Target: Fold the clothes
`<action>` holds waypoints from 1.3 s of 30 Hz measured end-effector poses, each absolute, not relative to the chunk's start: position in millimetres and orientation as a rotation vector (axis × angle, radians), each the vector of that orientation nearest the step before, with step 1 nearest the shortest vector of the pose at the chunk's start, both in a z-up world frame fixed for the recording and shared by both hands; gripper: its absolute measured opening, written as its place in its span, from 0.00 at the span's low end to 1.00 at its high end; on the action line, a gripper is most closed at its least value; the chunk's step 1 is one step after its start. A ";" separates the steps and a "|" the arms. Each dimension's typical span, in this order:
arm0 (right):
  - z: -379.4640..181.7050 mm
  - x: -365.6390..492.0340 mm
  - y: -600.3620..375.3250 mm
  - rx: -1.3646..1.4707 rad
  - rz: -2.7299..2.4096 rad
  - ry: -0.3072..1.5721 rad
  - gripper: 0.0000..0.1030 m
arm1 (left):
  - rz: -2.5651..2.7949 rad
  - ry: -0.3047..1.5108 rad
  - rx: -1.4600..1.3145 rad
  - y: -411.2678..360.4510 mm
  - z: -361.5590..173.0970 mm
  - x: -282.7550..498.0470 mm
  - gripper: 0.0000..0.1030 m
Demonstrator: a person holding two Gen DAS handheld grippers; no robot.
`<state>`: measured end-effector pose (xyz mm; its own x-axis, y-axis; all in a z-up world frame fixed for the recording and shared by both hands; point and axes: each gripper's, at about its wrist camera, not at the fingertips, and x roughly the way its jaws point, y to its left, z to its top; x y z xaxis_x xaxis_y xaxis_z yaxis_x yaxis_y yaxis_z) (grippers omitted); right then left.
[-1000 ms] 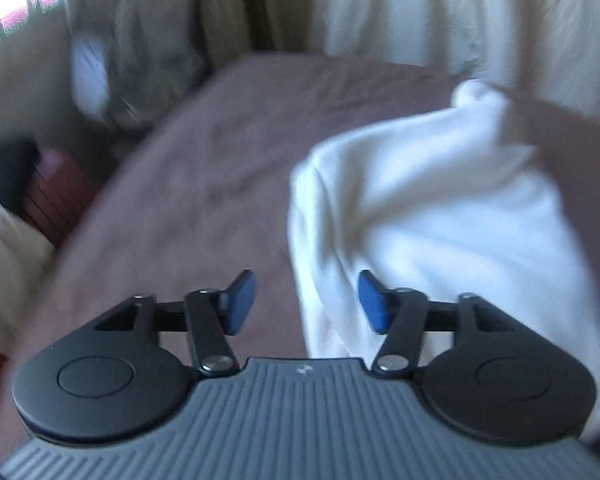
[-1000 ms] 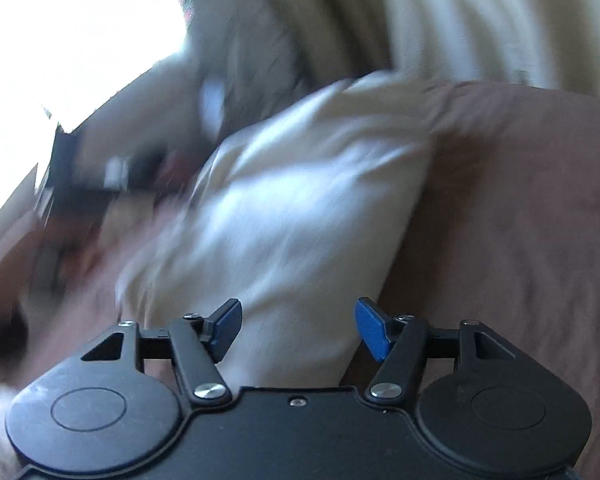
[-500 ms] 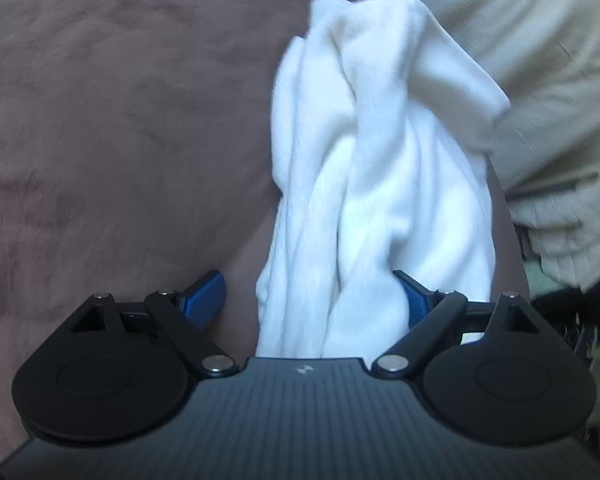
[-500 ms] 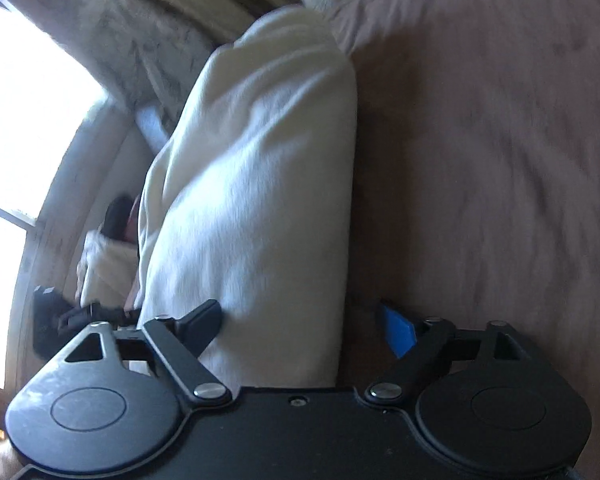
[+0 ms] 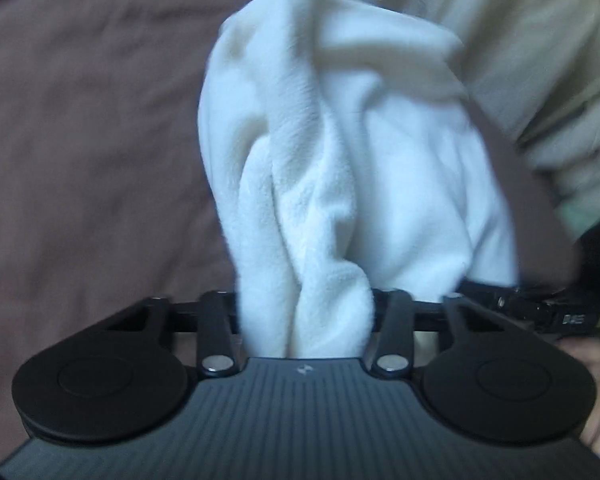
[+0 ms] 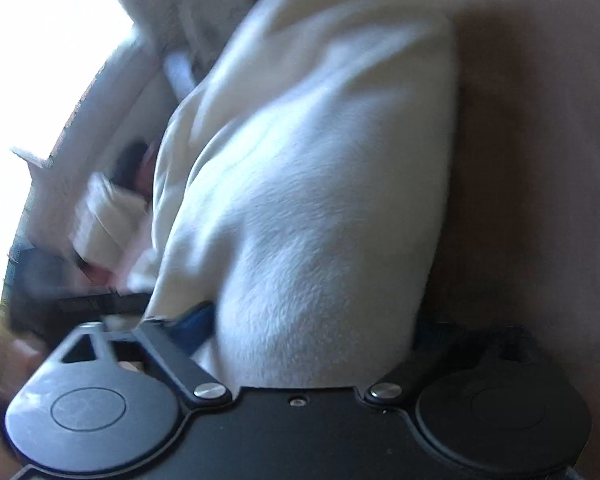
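We count one white fleece garment [image 5: 340,168], two grippers, one brown bedcover [image 5: 84,128], and, through blur, perhaps one sleeve [image 5: 548,80].

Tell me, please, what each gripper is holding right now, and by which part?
Both hold the white fleece garment: the left gripper pinches a bunched fold; the right gripper has bunched cloth between its fingers. Which part cannot be told.

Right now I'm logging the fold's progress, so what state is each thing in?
white fleece garment: bunched, gripped at both ends, not yet folded.
left gripper: shut on the garment.
right gripper: closing around the garment; grip unclear.
brown bedspread: spread out, lightly wrinkled.
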<state>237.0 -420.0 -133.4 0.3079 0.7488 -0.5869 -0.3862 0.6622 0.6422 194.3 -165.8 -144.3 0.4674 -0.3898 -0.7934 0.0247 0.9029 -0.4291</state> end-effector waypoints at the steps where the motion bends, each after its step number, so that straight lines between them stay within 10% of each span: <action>1: -122.3 230.9 -412.8 0.376 0.782 0.957 0.64 | -0.252 1.044 -0.334 -172.4 -136.8 193.0 0.33; 15: 1.8 210.8 -298.3 0.186 0.814 0.438 0.53 | -0.026 0.702 0.066 -105.9 24.5 232.0 0.32; 20: -36.5 244.5 -246.0 0.382 0.772 0.617 0.77 | 0.210 0.809 0.165 -26.9 -15.1 271.1 0.69; 34: -140.0 246.6 -201.4 0.346 0.814 0.818 0.81 | 0.313 0.626 -0.133 31.5 -68.0 208.8 0.69; 39: -142.4 236.8 -186.6 0.182 0.753 0.777 0.56 | 0.290 0.820 0.019 14.4 -98.9 257.2 0.58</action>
<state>236.8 -186.6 -142.4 0.4711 0.6747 -0.5682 -0.5468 0.7288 0.4121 257.2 14.4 -98.9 0.6447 0.2623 -0.7180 -0.2479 0.9603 0.1283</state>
